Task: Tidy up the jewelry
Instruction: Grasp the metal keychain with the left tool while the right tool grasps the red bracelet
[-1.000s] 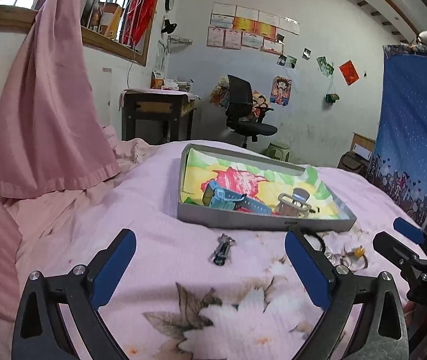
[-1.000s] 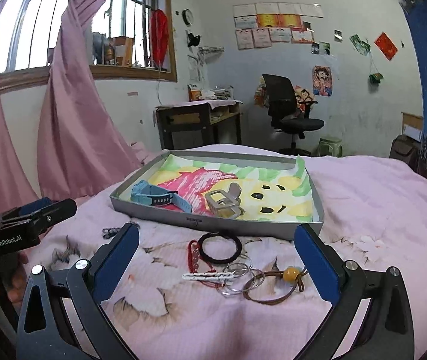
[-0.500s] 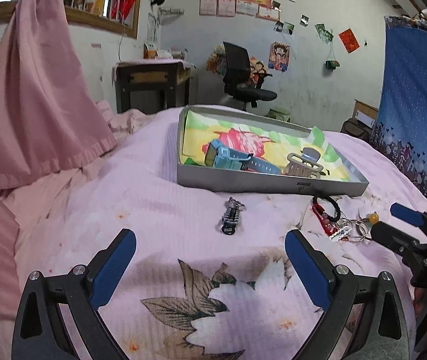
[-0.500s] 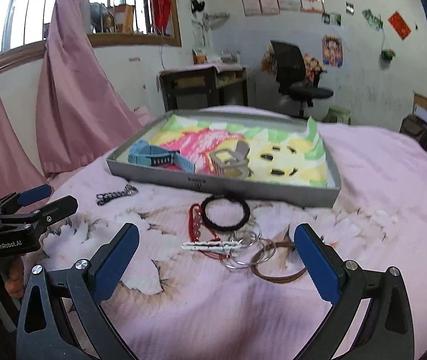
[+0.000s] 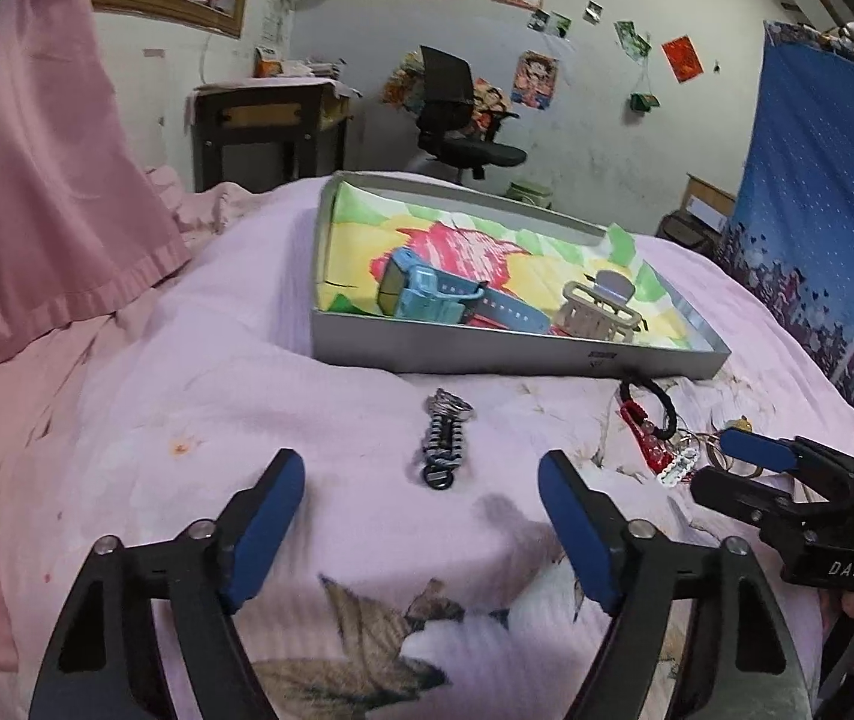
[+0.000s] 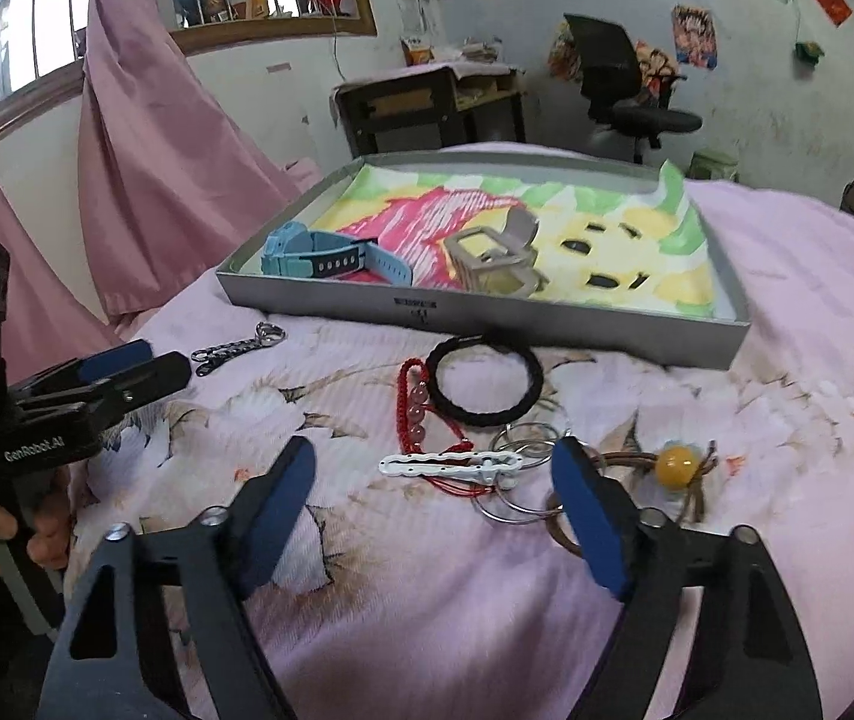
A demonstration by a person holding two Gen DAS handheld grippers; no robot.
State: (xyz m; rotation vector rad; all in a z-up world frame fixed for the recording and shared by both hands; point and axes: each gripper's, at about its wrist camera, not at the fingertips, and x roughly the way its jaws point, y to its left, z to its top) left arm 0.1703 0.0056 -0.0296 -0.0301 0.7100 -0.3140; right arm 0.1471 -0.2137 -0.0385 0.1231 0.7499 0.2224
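Observation:
A grey tray [image 5: 487, 354] [image 6: 547, 324] with a colourful lining sits on the pink bedspread, holding a blue watch [image 5: 427, 294] [image 6: 319, 258] and a beige hair claw [image 5: 598, 306] [image 6: 493, 258]. A black-and-white braided chain [image 5: 444, 444] [image 6: 235, 348] lies just beyond my left gripper [image 5: 421, 480], whose jaws are closing with nothing between them. My right gripper [image 6: 433, 468] is also closing; a white clip [image 6: 451, 465] lies between its fingers, untouched. Beside it lie a red bead bracelet [image 6: 412, 408], a black hair band [image 6: 487, 378], metal rings [image 6: 523, 450] and a brown cord with a yellow bead [image 6: 676, 465].
Pink curtains [image 5: 37, 180] [image 6: 145, 150] hang on the left under a window. A dark desk [image 5: 271, 120] and a black office chair [image 5: 457, 120] stand by the far wall. A blue hanging cloth [image 5: 817, 210] is at the right. A hand [image 6: 1, 528] holds the left gripper.
Both grippers have tilted downward and come closer to the bedspread and the jewelry. Their fingers have drawn inward from the wide position.

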